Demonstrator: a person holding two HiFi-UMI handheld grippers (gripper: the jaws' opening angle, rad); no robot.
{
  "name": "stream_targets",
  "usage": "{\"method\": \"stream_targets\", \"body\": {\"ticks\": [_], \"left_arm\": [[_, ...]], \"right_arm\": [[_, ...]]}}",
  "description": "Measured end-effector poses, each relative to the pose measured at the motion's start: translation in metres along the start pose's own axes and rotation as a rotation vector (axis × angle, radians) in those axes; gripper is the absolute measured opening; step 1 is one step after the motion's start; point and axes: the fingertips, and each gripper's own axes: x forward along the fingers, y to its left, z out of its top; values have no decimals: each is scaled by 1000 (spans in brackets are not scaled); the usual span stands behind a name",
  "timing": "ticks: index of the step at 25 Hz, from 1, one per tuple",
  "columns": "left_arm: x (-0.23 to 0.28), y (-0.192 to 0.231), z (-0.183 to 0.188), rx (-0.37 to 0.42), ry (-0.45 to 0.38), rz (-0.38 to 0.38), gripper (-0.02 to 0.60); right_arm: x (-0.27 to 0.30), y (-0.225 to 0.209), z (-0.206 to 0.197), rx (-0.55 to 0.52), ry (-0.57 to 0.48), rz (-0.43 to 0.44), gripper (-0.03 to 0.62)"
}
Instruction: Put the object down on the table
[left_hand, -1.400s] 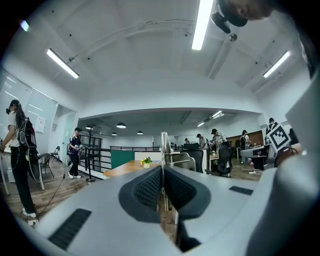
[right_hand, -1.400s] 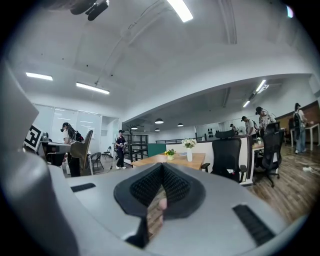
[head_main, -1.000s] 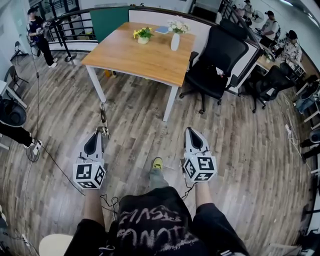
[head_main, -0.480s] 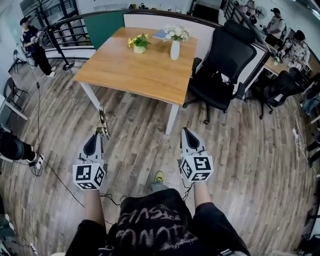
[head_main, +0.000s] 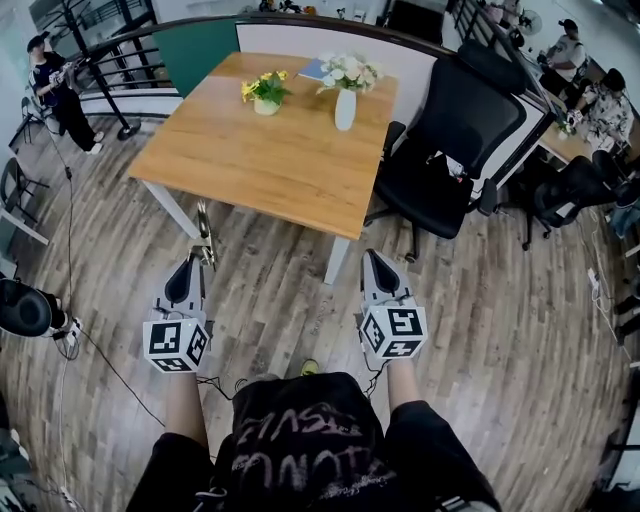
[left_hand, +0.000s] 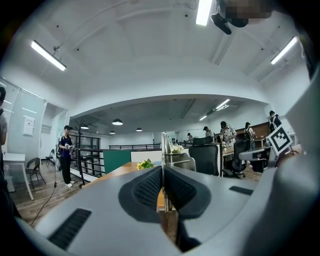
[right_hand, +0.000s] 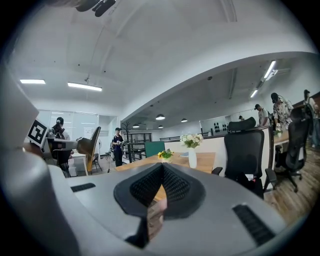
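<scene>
My left gripper (head_main: 201, 258) is shut on a thin shiny metal object (head_main: 205, 233) that sticks out past its tips, over the wooden floor just short of the table's near edge. In the left gripper view the object (left_hand: 164, 147) stands upright between the closed pads of the left gripper (left_hand: 162, 172). The light wooden table (head_main: 280, 165) lies ahead. My right gripper (head_main: 372, 256) is level with the left one, shut and empty. In the right gripper view its pads (right_hand: 172, 182) meet, with the table (right_hand: 205, 160) beyond them.
On the table's far side stand a white vase of flowers (head_main: 345, 108), a small pot of yellow flowers (head_main: 265, 95) and a blue book (head_main: 318, 70). A black office chair (head_main: 450, 140) stands to the table's right. A person (head_main: 55, 85) stands by the railing at far left. A cable (head_main: 100, 350) runs across the floor.
The table has come closer and lower in the head view as I walk toward it. Both grippers keep their pose, the left still holding the metal object.
</scene>
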Motion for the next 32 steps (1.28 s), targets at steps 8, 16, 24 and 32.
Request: {"method": "stream_targets", "body": {"ticks": [8,16,24,32], "left_arm": [[59,10,3,-5,6,-15,20],[134,42,-10,-2,2,-55,20],[235,99,-15,-9,41,-116,20],[348,161,-17,-12,80,-186,19]], "right_arm": [[54,-21,-3,6,37,-3,5],[123,-27,-10,3,36,-31,5],[222,-31,-4,11,55,-91,5],[335,-31,7,11,84,-144,5]]}}
